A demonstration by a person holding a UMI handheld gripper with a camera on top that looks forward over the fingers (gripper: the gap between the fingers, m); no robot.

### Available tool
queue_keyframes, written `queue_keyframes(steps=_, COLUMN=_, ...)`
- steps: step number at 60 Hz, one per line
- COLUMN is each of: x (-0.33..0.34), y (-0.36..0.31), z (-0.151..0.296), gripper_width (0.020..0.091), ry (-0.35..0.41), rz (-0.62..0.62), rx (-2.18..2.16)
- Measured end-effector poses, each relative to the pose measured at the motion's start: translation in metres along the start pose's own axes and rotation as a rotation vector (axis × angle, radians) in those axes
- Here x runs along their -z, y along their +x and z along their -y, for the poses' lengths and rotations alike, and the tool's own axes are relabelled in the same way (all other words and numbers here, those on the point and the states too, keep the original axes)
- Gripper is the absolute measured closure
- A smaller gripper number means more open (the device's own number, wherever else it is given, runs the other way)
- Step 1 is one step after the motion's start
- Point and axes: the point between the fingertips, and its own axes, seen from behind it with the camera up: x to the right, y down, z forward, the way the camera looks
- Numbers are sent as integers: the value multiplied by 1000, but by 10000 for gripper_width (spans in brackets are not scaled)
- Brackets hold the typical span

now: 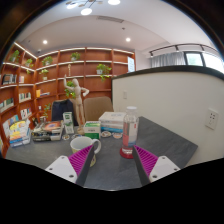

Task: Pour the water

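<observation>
Standing at frame centre on the smooth grey bench [165,135], a clear plastic bottle [128,130] rises beside a white cylindrical mug [83,150], both beyond the parted gripper [112,160].

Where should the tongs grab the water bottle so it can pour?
Grab the water bottle around its straight middle, coming in level from the front. It stands upright just beyond the open tongs, and its sides are round and even there. Its pink cap end narrows, and the white mug stands close beside it.
</observation>
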Motion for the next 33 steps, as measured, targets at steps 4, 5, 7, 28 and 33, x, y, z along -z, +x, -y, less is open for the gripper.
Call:
queue_keyframes(steps=4, x=22, y=-13, z=6, gripper_width=298, ry=8, rz=30, rx=0)
queue_keyframes(steps=5, x=23, y=-14, z=6, gripper_width=298, ry=11, rz=48, rx=-2)
queue_keyframes(steps=7, x=35, y=-24, z=12, gripper_width=296, ry=31, rz=83, rx=-14)
queue_keyframes(steps=28, x=83, y=-77, z=38, gripper_width=302, ry=101, rz=238, rx=-13)
queue_keyframes(steps=33, x=81, y=-74, z=35, gripper_width=309, ry=89, rz=217, rx=30)
